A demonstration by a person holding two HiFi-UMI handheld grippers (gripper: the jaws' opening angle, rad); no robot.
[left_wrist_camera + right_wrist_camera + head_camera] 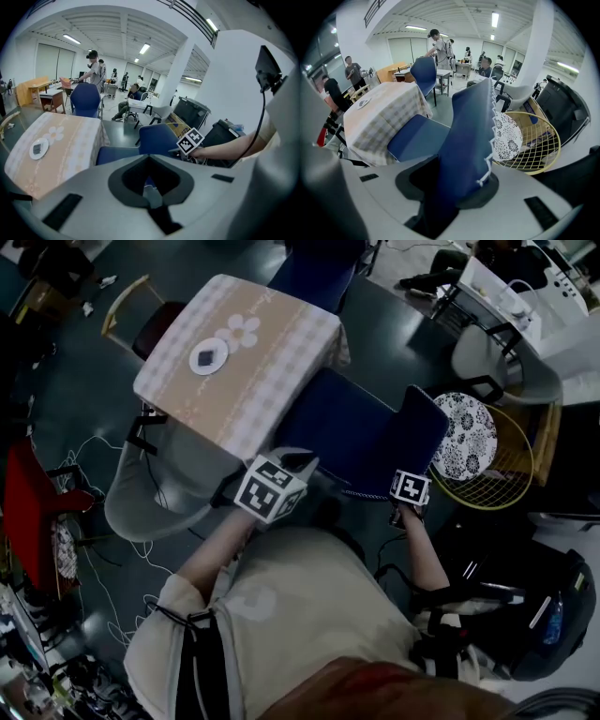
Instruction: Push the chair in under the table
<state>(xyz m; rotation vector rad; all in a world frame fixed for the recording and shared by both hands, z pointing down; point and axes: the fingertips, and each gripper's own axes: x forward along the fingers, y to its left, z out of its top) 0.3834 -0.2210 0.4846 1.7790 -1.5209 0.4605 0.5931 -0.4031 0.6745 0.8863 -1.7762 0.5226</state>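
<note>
Floor (75, 399): dark, cables (94, 451) at left.
Table (239, 362): clothed, legs hidden.
Left gripper (151, 194): jaws clenched, empty.
Chair (361, 432): blue, seat's far edge under table.
Right gripper (454, 197): grasping chair's backrest; fingertips hidden behind it.

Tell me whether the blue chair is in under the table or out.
Mostly out: nearly the whole seat of the blue chair shows beside the table.

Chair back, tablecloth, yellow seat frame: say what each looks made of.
Chair back: blue fabric, matte, white stitching along its edge. Tablecloth: soft cloth, checked print, drapes over the edges. Yellow frame: probably painted metal wire, thin open grid.
</note>
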